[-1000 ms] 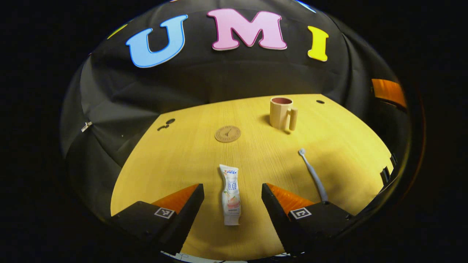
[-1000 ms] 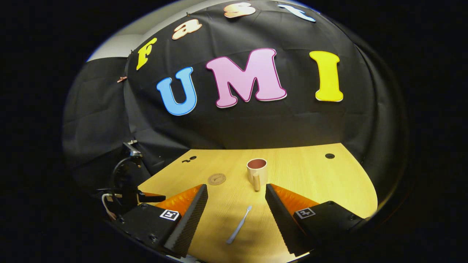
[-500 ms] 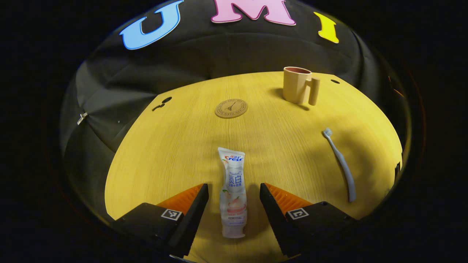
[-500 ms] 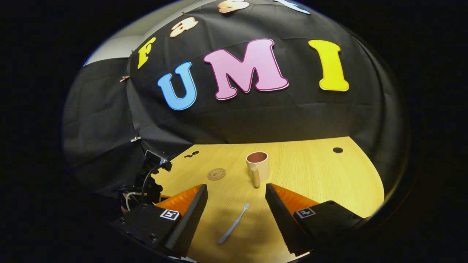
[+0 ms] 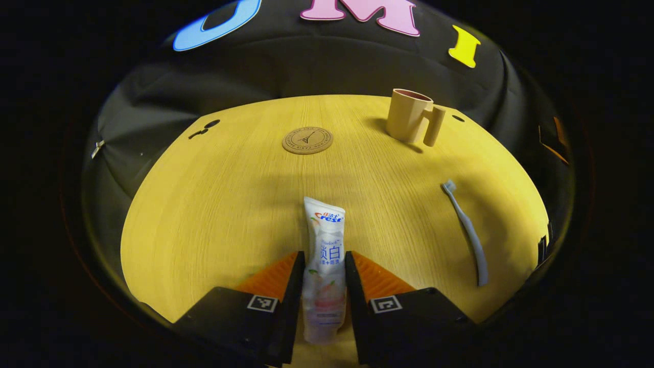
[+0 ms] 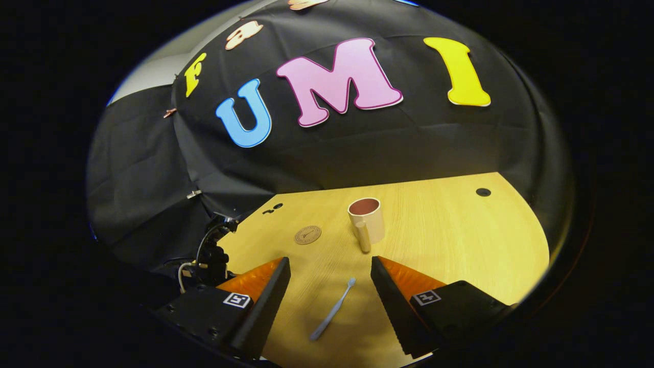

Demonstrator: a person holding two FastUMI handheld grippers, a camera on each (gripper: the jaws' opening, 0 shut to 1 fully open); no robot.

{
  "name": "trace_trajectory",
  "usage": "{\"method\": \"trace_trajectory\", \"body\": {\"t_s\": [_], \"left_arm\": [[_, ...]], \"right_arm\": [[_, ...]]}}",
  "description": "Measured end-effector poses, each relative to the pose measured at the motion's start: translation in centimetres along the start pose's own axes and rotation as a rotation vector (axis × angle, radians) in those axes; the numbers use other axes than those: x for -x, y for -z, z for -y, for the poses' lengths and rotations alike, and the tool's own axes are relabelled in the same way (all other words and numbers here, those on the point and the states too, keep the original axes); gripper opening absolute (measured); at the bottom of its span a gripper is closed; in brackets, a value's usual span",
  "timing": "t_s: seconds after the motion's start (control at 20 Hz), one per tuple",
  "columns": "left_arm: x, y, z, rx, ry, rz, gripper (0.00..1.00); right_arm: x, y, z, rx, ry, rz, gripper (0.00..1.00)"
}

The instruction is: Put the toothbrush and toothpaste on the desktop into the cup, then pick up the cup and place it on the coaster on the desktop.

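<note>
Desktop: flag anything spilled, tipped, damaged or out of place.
Nothing stands out. The cup stands upright and empty, apart from the coaster. The toothbrush lies flat, and the toothpaste tube lies flat between the left gripper fingers. The right gripper is open above the toothbrush.

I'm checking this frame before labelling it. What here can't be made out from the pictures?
- Toothpaste tube: its lower sides are covered by the left gripper's fingers in the left gripper view.
- Cup: the bottom inside is hidden by its own wall in both views.
- Coaster: its printed design is too small in the right gripper view.
</note>
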State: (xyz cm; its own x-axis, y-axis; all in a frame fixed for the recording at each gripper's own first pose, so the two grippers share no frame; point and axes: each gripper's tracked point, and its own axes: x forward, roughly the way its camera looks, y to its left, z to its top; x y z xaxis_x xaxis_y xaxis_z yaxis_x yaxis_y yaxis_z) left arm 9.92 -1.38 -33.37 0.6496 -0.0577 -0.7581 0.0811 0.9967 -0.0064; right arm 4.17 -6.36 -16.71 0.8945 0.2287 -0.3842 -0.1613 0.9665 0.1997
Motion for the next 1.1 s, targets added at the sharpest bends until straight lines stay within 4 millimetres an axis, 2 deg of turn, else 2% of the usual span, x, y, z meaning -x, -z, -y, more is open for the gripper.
{"method": "trace_trajectory", "body": {"t_s": [0.05, 0.1, 0.15, 0.2, 0.25, 0.35, 0.5, 0.55, 0.6, 0.65, 0.8, 0.85, 1.1], "left_arm": [[-0.1, 0.1, 0.1, -0.009, 0.000, -0.021, 0.55], [0.0, 0.2, 0.2, -0.022, 0.005, -0.043, 0.50], [-0.1, 0.1, 0.3, -0.027, 0.011, -0.058, 0.52], [0.0, 0.0, 0.3, -0.027, 0.013, -0.064, 0.50], [0.0, 0.0, 0.4, -0.019, 0.016, -0.068, 0.42], [0.0, -0.1, 0.4, 0.020, 0.018, -0.064, 0.41], [0.3, 0.0, 0.7, 0.058, 0.045, -0.055, 0.31], [1.0, 0.1, 0.7, 0.065, 0.055, -0.050, 0.39], [1.7, 0.0, 0.6, 0.070, 0.062, -0.042, 0.34], [2.1, -0.1, 0.5, 0.082, 0.072, -0.036, 0.39], [4.2, -1.1, 0.3, 0.112, 0.097, 0.002, 0.39], [5.2, -1.5, -0.1, 0.111, 0.102, 0.018, 0.34], [9.6, -3.0, -0.7, 0.159, 0.178, 0.075, 0.39]], "right_arm": [[-0.3, 0.1, 0.0, -0.018, 0.006, -0.005, 0.98], [-0.5, 0.3, 0.1, -0.019, 0.015, -0.007, 0.98], [-0.7, 0.6, 0.0, -0.013, 0.019, -0.012, 0.98], [-0.9, 0.9, 0.0, -0.006, 0.026, -0.024, 0.98], [-1.2, 1.2, -0.1, -0.006, 0.028, -0.040, 0.98], [-1.7, 2.2, -0.6, -0.016, 0.023, -0.078, 0.98], [-1.9, 3.7, -0.7, -0.025, 0.040, -0.125, 0.98], [-1.9, 4.2, -0.7, -0.027, 0.050, -0.138, 0.98], [-2.1, 4.6, -0.6, -0.027, 0.064, -0.149, 0.98], [-2.3, 5.0, -0.3, -0.027, 0.081, -0.159, 0.98], [-2.8, 6.2, 0.2, -0.039, 0.130, -0.193, 0.98], [-3.1, 6.5, 0.4, -0.042, 0.148, -0.206, 0.98], [-4.7, 8.9, 1.7, -0.030, 0.246, -0.267, 0.98]]}}
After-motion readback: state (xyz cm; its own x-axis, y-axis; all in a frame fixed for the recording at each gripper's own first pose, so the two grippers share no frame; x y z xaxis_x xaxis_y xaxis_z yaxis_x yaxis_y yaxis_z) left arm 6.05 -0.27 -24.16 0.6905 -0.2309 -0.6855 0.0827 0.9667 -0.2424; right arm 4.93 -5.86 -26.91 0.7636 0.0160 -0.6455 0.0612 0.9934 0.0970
